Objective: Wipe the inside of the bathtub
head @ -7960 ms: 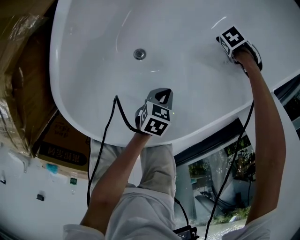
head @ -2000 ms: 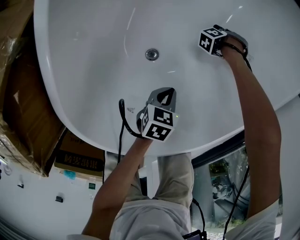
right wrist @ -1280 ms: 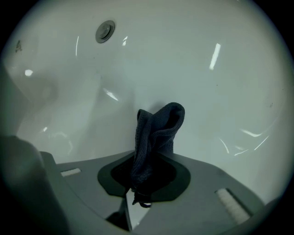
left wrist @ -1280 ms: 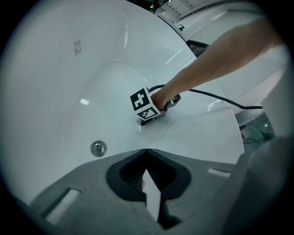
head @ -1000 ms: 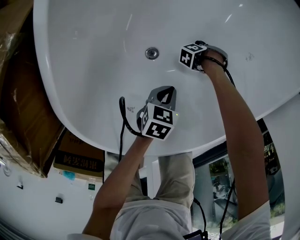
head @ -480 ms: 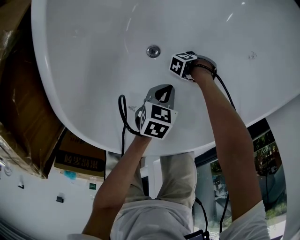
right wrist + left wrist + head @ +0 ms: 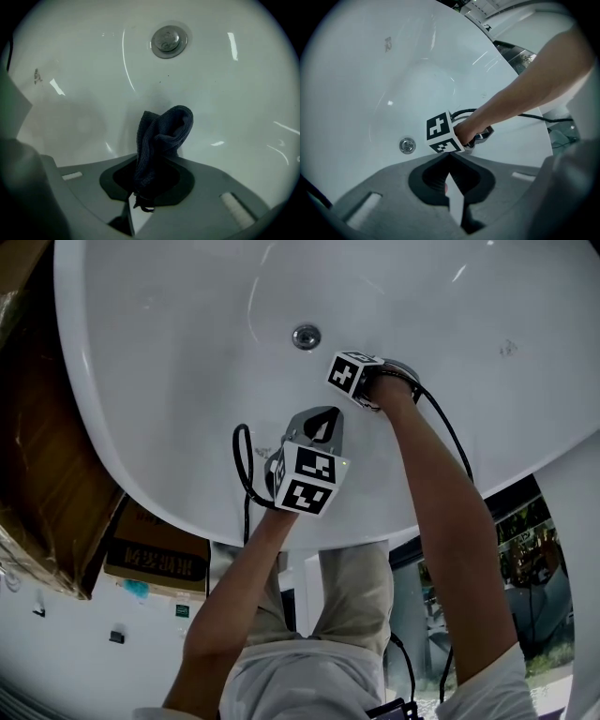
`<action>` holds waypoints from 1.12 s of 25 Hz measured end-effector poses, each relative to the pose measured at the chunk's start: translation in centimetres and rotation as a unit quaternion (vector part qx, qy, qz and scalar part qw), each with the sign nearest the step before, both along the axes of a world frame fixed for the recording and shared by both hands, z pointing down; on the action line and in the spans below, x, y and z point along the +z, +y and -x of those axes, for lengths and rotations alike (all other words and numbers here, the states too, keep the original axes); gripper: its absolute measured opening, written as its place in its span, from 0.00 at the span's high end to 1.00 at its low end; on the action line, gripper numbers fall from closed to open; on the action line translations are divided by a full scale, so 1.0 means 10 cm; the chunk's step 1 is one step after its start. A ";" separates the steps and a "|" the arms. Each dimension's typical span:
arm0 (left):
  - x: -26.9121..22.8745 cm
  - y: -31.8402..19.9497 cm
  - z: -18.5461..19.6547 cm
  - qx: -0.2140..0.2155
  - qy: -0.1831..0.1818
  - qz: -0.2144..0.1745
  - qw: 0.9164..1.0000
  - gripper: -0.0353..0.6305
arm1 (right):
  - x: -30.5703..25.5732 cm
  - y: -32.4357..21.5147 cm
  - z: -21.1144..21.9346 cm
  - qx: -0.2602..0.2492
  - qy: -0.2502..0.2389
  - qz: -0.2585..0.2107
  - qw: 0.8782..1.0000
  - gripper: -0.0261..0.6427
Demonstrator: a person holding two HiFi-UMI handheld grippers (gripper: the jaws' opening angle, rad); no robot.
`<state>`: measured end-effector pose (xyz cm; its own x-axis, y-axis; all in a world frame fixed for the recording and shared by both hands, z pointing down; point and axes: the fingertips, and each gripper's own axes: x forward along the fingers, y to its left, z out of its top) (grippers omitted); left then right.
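The white bathtub [image 7: 169,362] fills the top of the head view, its round metal drain [image 7: 306,336] near the middle. My right gripper [image 7: 364,381] is down on the tub floor just right of the drain, shut on a dark blue cloth [image 7: 161,133]. In the right gripper view the cloth bunches up from the jaws against the white floor, with the drain [image 7: 168,41] beyond it. My left gripper [image 7: 322,423] hovers above the tub's near wall, shut with nothing in it. From the left gripper view I see the shut left gripper [image 7: 449,159], the drain [image 7: 407,145] and the right gripper's marker cube [image 7: 440,133].
Cardboard boxes [image 7: 47,456] wrapped in plastic stand beside the tub on the left, one printed box [image 7: 155,549] below the rim. Glass panels [image 7: 525,559] lie at the lower right. Black cables [image 7: 246,474] trail from both grippers. A small dark mark [image 7: 507,348] shows on the tub's right wall.
The right gripper has slid left across the tub floor with the cloth, from the right wall to beside the drain. The left gripper has barely moved.
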<state>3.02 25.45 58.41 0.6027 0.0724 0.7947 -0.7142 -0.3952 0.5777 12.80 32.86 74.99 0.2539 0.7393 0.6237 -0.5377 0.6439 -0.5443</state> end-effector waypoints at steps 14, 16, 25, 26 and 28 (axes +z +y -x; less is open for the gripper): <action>-0.13 -0.07 0.12 0.000 -0.004 -0.010 1.000 0.95 | -0.64 0.44 0.42 0.101 -0.059 0.139 0.983 0.86; -0.18 -0.06 0.14 0.007 -0.002 -0.012 1.000 0.95 | -0.78 0.51 0.47 0.114 -0.071 0.160 0.978 0.86; -0.53 -0.11 0.37 0.018 -0.017 -0.022 0.999 0.95 | -1.42 0.80 0.58 0.143 -0.099 0.201 0.964 0.86; -0.57 -0.12 0.38 0.020 -0.016 -0.023 0.999 0.95 | -1.48 0.83 0.59 0.145 -0.102 0.202 0.963 0.86; -0.64 -0.14 0.39 0.025 -0.014 -0.028 0.999 0.95 | -1.57 0.86 0.63 0.150 -0.105 0.200 0.963 0.86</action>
<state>-0.90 24.07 51.97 0.5772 0.0568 0.8146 -0.7086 -0.4611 0.5342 6.55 41.50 59.29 -0.1086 0.9513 0.2884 -0.5177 0.1935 -0.8334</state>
